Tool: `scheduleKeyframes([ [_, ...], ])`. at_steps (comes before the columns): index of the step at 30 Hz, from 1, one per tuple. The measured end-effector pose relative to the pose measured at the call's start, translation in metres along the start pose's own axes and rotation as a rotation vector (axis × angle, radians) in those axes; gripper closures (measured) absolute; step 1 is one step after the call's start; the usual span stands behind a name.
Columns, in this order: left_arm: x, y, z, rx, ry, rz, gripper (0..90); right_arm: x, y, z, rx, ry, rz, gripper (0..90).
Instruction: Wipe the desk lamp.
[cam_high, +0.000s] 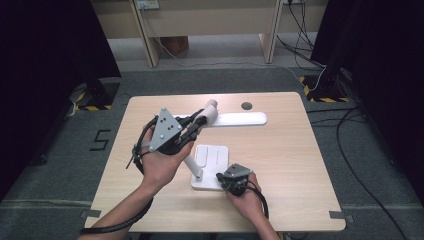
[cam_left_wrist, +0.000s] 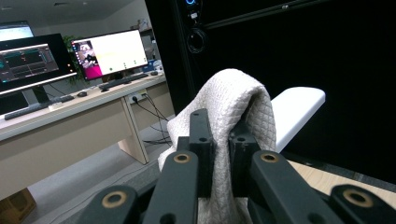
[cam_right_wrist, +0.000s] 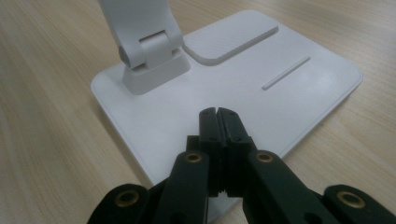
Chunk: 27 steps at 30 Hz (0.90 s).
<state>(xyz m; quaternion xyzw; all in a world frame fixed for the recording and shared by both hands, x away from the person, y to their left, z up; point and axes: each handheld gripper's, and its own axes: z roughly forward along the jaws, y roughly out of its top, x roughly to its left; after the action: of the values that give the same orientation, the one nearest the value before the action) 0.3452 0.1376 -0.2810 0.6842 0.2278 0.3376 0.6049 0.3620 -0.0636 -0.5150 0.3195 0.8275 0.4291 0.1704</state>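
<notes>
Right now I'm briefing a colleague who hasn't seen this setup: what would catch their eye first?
A white desk lamp stands mid-table, its head stretched toward the far edge. The left gripper holds a white cloth pressed against the lamp's upper arm. The right gripper, jaws shut, presses on the near corner of the lamp's base.

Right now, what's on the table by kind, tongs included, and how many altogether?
Desk lamp: 1, white, with its base flat on the table.
Cloth: 1, whitish, pinched in the left tongs by the lamp arm.
Tongs: 2, left as above, right tongs shut over the base.
Total: 4
</notes>
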Motion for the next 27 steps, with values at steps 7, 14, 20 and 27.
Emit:
scheduleKeyframes([
  [7,-0.006,0.001,0.004,-0.001,-0.009,0.003,83.6,0.000,0.000,0.000,-0.002,0.000,-0.002,89.2],
  [14,-0.010,0.002,0.009,-0.004,-0.017,-0.004,83.6,0.000,0.000,0.000,-0.003,0.000,-0.002,89.1],
  [20,-0.014,0.002,0.012,-0.011,-0.021,-0.007,83.7,0.000,0.000,0.000,-0.003,-0.001,-0.003,89.1],
  [27,-0.017,0.002,0.016,-0.013,-0.022,0.001,83.7,0.000,0.000,0.000,-0.002,-0.003,-0.002,88.7],
])
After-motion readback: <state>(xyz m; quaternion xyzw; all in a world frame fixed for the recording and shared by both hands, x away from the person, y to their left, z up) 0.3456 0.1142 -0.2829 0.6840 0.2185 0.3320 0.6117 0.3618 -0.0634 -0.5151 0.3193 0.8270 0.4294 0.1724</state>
